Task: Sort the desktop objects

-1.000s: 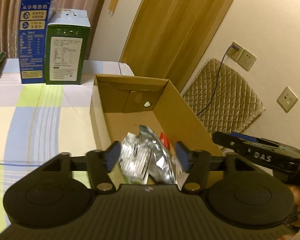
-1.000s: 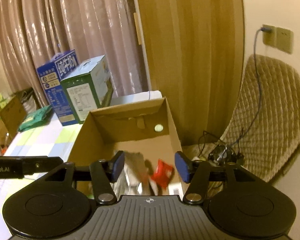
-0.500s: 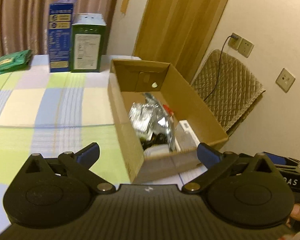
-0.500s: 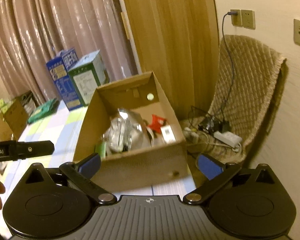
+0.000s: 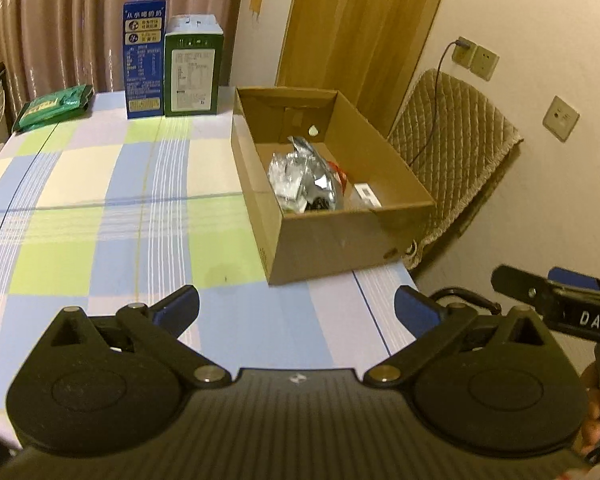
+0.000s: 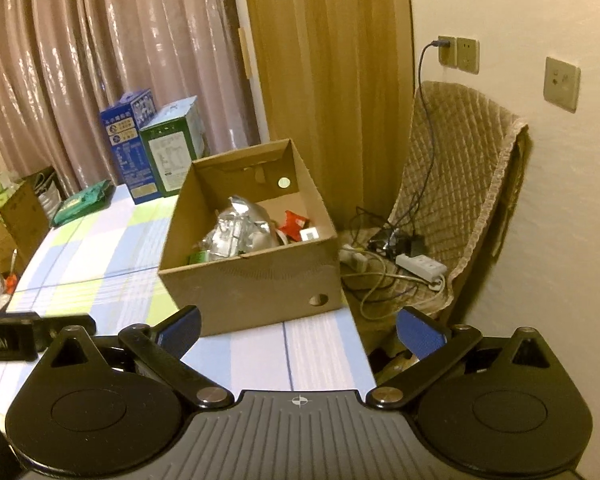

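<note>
Table point(image 5: 100, 208), checked cloth in blue, green and white, fills most of my left view. Cardboard box point(image 5: 340, 240) sits at its right edge, open top, upright. Behind it, at the far edge, a blue carton point(image 5: 145, 60) and a green carton point(image 5: 192, 70) stand touching side by side; a green packet point(image 5: 52, 106) lies flat well to their left. Inside the box I see a crumpled silver foil bag point(image 6: 240, 228), a red wrapper point(image 6: 294, 222) just beside it and a small white item point(image 6: 309, 234) near the front wall. Left gripper point(image 5: 296, 310): jaws spread wide, nothing between them. Right gripper point(image 6: 298, 326): jaws spread wide, likewise empty, short of the box.
</note>
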Action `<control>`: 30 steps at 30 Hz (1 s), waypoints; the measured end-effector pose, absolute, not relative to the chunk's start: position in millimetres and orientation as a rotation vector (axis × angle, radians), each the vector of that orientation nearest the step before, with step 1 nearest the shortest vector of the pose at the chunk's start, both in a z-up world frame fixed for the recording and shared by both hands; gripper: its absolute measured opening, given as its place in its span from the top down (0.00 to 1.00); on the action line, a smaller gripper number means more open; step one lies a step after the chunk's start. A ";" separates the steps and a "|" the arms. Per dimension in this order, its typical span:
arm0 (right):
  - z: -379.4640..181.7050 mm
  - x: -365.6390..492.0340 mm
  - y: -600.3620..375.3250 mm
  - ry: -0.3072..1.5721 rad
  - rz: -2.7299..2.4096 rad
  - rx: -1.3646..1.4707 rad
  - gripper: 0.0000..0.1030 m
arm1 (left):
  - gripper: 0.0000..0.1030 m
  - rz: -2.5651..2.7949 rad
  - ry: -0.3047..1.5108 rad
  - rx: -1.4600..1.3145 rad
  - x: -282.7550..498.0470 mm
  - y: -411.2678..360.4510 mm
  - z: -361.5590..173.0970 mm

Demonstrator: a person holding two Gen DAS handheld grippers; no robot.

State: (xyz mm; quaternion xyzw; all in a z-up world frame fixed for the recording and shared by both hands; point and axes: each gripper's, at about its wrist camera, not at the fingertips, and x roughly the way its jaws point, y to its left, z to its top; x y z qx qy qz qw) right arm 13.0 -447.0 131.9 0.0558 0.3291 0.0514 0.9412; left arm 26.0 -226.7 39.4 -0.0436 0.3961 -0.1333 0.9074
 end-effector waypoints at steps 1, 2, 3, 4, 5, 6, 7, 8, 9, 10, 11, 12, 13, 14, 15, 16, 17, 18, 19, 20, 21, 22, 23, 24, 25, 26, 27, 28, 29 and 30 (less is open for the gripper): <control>132.8 10.3 -445.5 0.671 0.110 0.109 0.02 | 0.01 -0.271 0.823 -0.093 21.2 -225.7 40.1; 133.2 7.4 -443.4 0.672 0.113 0.102 0.02 | 0.01 -0.265 0.820 -0.096 15.6 -224.5 40.8; 133.3 5.4 -441.5 0.674 0.113 0.094 0.02 | 0.01 -0.259 0.816 -0.093 11.0 -224.1 41.2; 133.4 4.4 -440.4 0.677 0.114 0.089 0.02 | 0.01 -0.251 0.814 -0.084 6.5 -224.2 41.3; 133.5 2.8 -439.0 0.679 0.115 0.086 0.02 | 0.01 -0.243 0.815 -0.072 2.8 -224.6 40.8; 133.7 1.1 -437.8 0.680 0.117 0.085 0.02 | 0.01 -0.239 0.818 -0.064 -0.2 -224.9 40.1; 134.5 -0.1 -436.8 0.678 0.118 0.088 0.02 | 0.01 -0.238 0.822 -0.063 -2.3 -224.9 39.1; 134.4 -0.9 -436.0 0.677 0.120 0.090 0.02 | 0.01 -0.238 0.826 -0.064 -3.6 -224.6 37.9; 134.7 -1.5 -434.8 0.677 0.123 0.093 0.02 | 0.01 -0.238 0.828 -0.063 -4.3 -224.1 36.8; 135.2 -1.8 -433.1 0.676 0.128 0.092 0.02 | 0.01 -0.236 0.826 -0.059 -5.1 -224.0 36.3; 135.7 -2.2 -431.3 0.675 0.133 0.089 0.02 | 0.01 -0.234 0.824 -0.057 -6.0 -223.7 35.8; 136.2 -2.4 -429.7 0.675 0.136 0.086 0.02 | 0.01 -0.232 0.821 -0.058 -6.5 -222.9 35.5; 136.7 -2.2 -429.1 0.675 0.140 0.084 0.02 | 0.01 -0.232 0.820 -0.063 -6.9 -222.0 35.2; 136.6 -2.6 -427.3 0.675 0.142 0.084 0.02 | 0.01 -0.233 0.820 -0.067 -6.7 -221.5 35.3; 136.6 -2.8 -426.1 0.676 0.145 0.084 0.02 | 0.01 -0.233 0.819 -0.067 -6.4 -221.4 35.3; 136.4 -3.2 -425.3 0.677 0.146 0.084 0.02 | 0.01 -0.232 0.819 -0.064 -6.1 -221.1 35.3; 135.8 -2.8 -424.6 0.679 0.145 0.084 0.02 | 0.01 -0.231 0.817 -0.059 -6.1 -221.0 35.2; 135.4 -2.6 -424.4 0.679 0.145 0.083 0.02 | 0.01 -0.230 0.815 -0.056 -6.0 -221.3 35.5; 134.6 -2.3 -423.9 0.681 0.144 0.083 0.02 | 0.01 -0.229 0.815 -0.055 -5.3 -221.3 35.5; 134.3 -2.0 -423.7 0.683 0.143 0.084 0.02 | 0.01 -0.228 0.816 -0.057 -4.8 -221.0 35.0; 133.5 -1.8 -423.4 0.687 0.142 0.086 0.02 | 0.01 -0.226 0.820 -0.059 -4.0 -220.6 34.2; 133.1 -1.7 -423.3 0.690 0.143 0.089 0.02 | 0.01 -0.225 0.821 -0.060 -3.2 -220.4 33.6; 132.9 -1.6 -423.5 0.692 0.144 0.092 0.02 | 0.01 -0.222 0.822 -0.061 -2.4 -220.5 33.1; 132.6 -1.4 -423.2 0.693 0.144 0.092 0.02 | 0.01 -0.220 0.822 -0.061 -1.7 -220.6 32.6; 132.5 -1.5 -423.0 0.692 0.143 0.090 0.02 | 0.01 -0.219 0.823 -0.062 -1.2 -221.0 32.2; 132.7 -1.8 -423.1 0.692 0.142 0.089 0.02 | 0.01 -0.219 0.824 -0.063 -0.7 -221.1 31.6; 132.4 -1.5 -423.3 0.693 0.141 0.090 0.02 | 0.01 -0.219 0.825 -0.065 -0.4 -221.3 31.2; 132.0 -1.7 -423.2 0.694 0.142 0.092 0.02 | 0.01 -0.219 0.825 -0.066 -0.4 -221.6 31.1; 131.6 -1.5 -423.1 0.695 0.141 0.094 0.02 | 0.01 -0.219 0.824 -0.065 0.0 -222.0 30.9; 131.4 -1.5 -422.9 0.695 0.140 0.094 0.02 | 0.01 -0.220 0.823 -0.063 0.2 -222.5 30.8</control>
